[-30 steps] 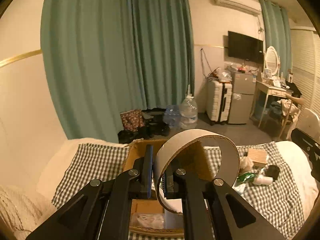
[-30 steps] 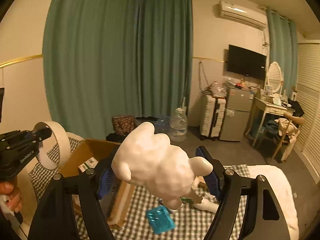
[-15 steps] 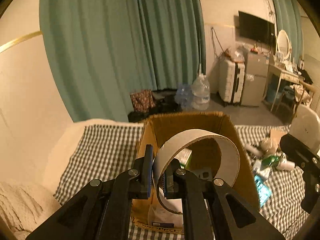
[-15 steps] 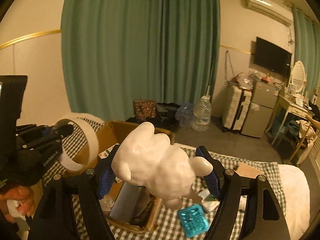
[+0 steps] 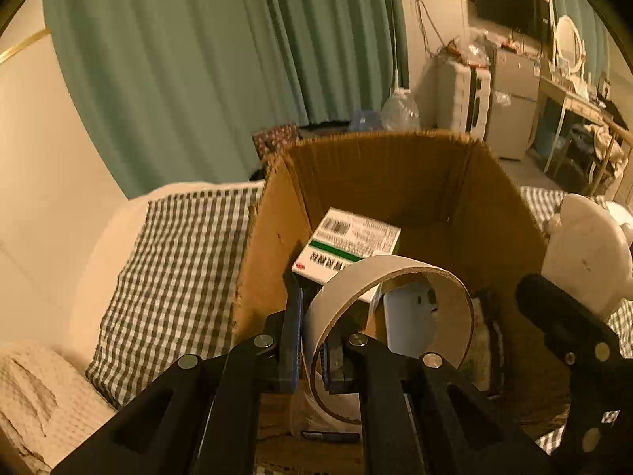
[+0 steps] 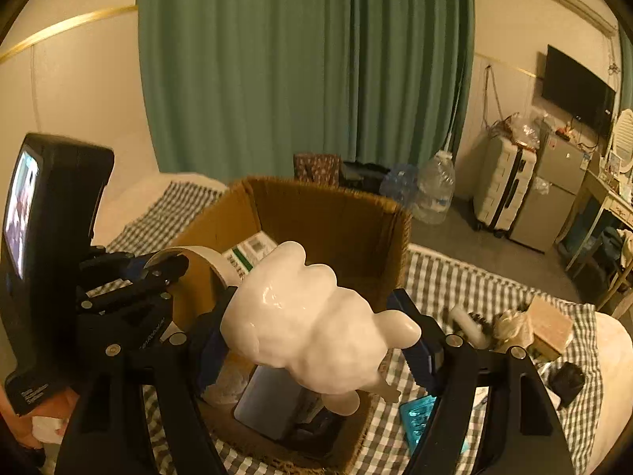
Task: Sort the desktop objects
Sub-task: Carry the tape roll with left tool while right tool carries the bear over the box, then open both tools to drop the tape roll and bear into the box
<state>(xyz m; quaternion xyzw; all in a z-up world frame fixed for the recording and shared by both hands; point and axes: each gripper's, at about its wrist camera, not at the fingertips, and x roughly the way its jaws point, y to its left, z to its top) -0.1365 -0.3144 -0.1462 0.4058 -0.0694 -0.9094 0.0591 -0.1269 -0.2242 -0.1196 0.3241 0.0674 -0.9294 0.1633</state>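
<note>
1 cardboard box on checked cloth, open top, both tools above it. Inside: 1 white/green printed carton leaning at far-left wall, 1 grey flat case, other bits too dark to tell. 2 grippers. Right gripper w/ jaws wide, pinching 1 white glossy figurine over box's near-right part; figurine blocks most of box interior in right wrist view. Left gripper pressed together on wall of 1 cardboard tape ring, ring over box's left side, upright. Outside box, right on cloth: 1 teal blister pack, small clutter pile w/ 1 brown box. Behind: green curtains, 1 water jug, 1 white suitcase.
</note>
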